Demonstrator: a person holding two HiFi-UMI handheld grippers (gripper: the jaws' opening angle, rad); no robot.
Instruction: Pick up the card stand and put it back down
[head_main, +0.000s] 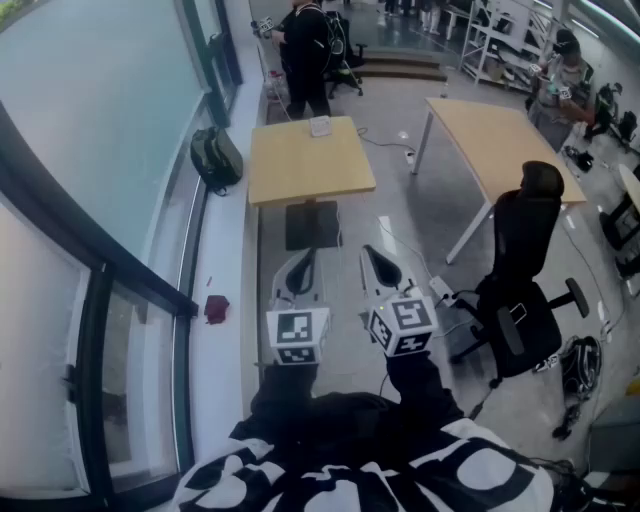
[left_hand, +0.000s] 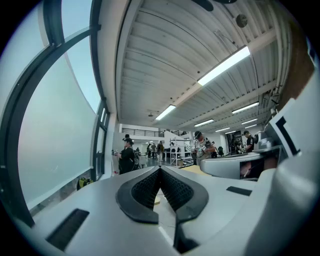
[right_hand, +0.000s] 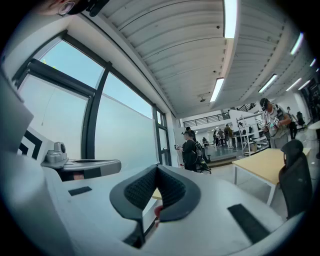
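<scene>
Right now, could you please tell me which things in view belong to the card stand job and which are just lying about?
For the job: left gripper and right gripper, both shut; small table; white thing at its far edge, probably the card stand.
Lying about: backpack, office chair, big table, red thing by the window.

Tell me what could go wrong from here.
The small white item sits at the far edge of the wooden table; a nudge could push it off.
The left tool and right tool are both shut, so they might bump it rather than grasp.
The power strip on the floor could snag a foot.
</scene>
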